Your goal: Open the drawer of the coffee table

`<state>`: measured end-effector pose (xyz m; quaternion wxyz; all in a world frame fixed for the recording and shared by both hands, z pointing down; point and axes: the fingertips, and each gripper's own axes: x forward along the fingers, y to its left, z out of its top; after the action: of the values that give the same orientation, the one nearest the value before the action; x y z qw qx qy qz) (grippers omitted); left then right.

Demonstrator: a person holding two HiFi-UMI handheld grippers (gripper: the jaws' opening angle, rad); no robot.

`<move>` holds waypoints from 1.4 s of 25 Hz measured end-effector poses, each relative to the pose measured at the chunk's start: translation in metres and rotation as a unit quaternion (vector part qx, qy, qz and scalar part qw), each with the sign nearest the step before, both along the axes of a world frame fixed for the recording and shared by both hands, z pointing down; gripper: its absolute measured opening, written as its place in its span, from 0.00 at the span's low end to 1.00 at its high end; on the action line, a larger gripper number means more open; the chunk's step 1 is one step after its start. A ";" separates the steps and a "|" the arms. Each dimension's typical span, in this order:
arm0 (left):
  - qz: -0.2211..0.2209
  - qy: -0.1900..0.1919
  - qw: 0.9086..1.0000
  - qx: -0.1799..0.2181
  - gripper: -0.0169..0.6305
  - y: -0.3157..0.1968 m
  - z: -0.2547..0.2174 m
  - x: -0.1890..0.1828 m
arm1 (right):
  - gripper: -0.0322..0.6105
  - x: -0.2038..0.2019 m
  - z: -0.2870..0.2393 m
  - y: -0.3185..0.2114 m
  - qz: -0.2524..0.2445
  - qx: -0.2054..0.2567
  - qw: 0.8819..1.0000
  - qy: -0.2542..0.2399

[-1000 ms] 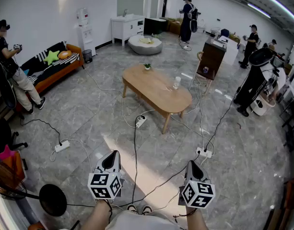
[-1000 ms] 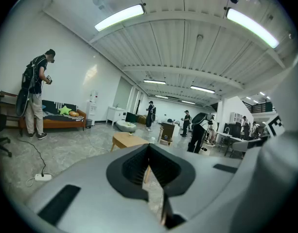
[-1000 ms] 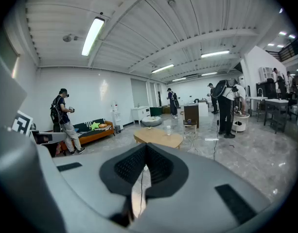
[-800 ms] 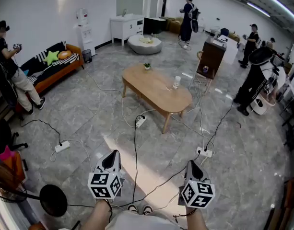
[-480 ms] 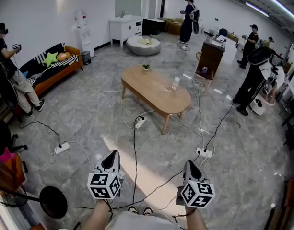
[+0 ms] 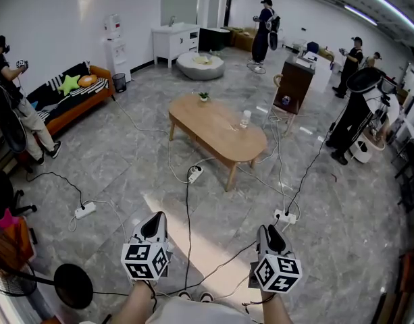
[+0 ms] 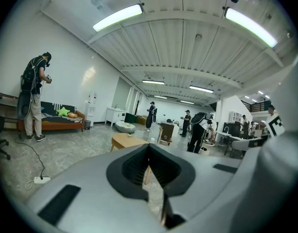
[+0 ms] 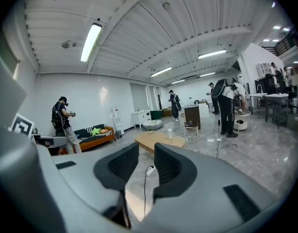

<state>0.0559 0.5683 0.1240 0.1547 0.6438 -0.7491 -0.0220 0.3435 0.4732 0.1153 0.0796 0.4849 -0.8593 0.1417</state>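
Note:
The oval wooden coffee table [image 6: 217, 135] stands in the middle of the grey floor, a few steps ahead of me, with a clear cup [image 6: 245, 119] and a small plant [image 6: 204, 96] on it. No drawer shows from this side. The table also appears far off past both sets of jaws, as the coffee table [image 7: 127, 141] and the coffee table [image 8: 158, 139]. My left gripper [image 6: 155, 223] is held low at the left, shut and empty. My right gripper [image 6: 269, 233] is at the right; its jaws have just been opening, a narrow gap shows, and nothing is between them.
Cables and power strips [image 6: 194, 174] cross the floor between me and the table, with a second strip [image 6: 286, 216] at the right. An orange sofa [image 6: 71, 96] lines the left wall. A dark cabinet [image 6: 298, 79] stands behind the table. Several people stand around the room.
The head view has drifted slightly, so the table sits a touch lower and further left. Both grippers stay at the bottom of the picture.

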 end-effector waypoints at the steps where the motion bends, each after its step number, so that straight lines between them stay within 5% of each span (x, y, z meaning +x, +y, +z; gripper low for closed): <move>1: -0.001 0.000 1.000 0.000 0.02 -0.001 -0.001 0.001 | 0.21 0.001 -0.001 -0.001 0.000 0.001 1.000 0.001; 18: -0.016 0.001 1.000 0.008 0.02 0.002 -0.007 0.006 | 0.50 0.017 -0.003 -0.005 0.007 0.009 1.000 0.004; 35: -0.023 -0.001 1.000 0.004 0.02 0.000 -0.004 0.011 | 0.94 0.018 -0.003 -0.015 0.004 0.042 0.999 0.014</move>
<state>0.0664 0.5679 0.1200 0.1507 0.6274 -0.7635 -0.0275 0.3614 0.4586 0.1124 0.0702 0.4931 -0.8615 0.0990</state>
